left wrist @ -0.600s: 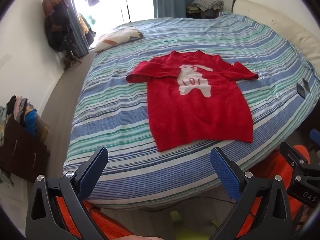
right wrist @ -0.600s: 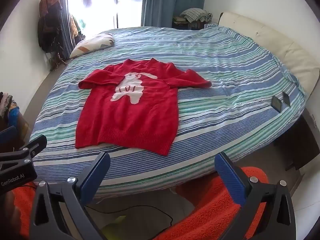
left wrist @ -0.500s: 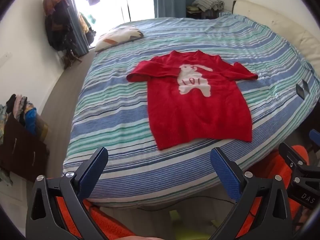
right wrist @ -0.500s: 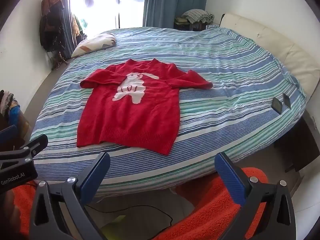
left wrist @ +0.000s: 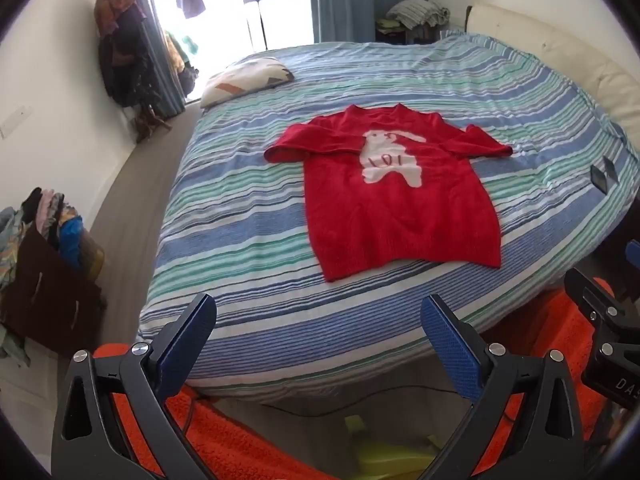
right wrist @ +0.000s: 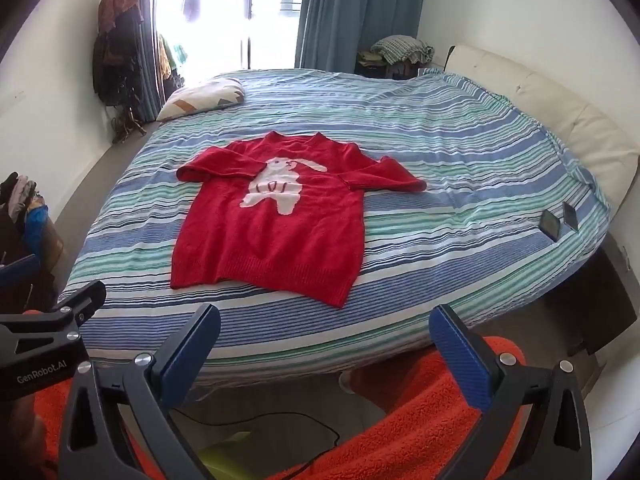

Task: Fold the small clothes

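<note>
The left gripper (left wrist: 318, 316) hangs in front of the bed's near edge with its blue pads wide apart and nothing between them; the right gripper (right wrist: 325, 326) is just the same, jaws spread and empty. Both tilt down toward the bed (right wrist: 460, 152), whose blue, green and white striped cover is smooth. The red sweater (right wrist: 276, 232) lies flat on it, front up, sleeves out, white animal motif showing, hem toward the grippers and well apart from both. Beyond it sit a pillow (right wrist: 204, 98) at the far left corner and two dark phones (right wrist: 558, 220) near the right edge. Teal curtains (right wrist: 352, 12) frame a bright window; clothes hang on the left wall (right wrist: 116, 40). Orange fleece (right wrist: 420, 432) fills the foreground below. The left gripper's body reads "GenRobot.AI" in the right wrist view.
</note>
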`<state>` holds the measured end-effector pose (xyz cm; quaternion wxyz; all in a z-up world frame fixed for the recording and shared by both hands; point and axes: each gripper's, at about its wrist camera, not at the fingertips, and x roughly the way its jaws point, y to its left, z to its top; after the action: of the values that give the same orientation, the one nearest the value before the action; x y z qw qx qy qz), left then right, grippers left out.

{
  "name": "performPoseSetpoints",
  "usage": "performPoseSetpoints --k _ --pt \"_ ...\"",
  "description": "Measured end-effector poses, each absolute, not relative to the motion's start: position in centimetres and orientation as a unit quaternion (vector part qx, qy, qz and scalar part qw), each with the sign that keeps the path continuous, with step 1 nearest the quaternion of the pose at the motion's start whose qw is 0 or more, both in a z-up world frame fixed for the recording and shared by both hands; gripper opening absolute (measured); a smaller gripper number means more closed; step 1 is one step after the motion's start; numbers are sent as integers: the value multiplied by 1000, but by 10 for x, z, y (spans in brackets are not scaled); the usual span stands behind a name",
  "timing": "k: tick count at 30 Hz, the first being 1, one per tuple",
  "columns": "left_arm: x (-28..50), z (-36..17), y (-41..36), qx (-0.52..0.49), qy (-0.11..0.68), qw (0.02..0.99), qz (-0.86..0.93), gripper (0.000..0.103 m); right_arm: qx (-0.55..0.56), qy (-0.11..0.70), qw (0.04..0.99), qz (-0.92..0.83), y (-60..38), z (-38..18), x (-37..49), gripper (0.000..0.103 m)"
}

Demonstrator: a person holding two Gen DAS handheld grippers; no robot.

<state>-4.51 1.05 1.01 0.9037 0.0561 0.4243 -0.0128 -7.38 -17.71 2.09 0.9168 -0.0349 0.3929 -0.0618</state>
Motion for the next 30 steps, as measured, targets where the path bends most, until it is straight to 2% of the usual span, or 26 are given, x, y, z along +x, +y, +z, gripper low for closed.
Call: performPoseSetpoints --k 18,26,30 --pt "-49 3 25 46 436 899 -10 102 -21 386 921 -51 -170 25 -77 103" --pt "-17 -20 81 -18 454 891 1 102 15 395 916 -68 -185 10 -57 103" --pt "-6 -35 77 -36 474 880 -27 102 30 405 912 -62 -192 0 -46 103"
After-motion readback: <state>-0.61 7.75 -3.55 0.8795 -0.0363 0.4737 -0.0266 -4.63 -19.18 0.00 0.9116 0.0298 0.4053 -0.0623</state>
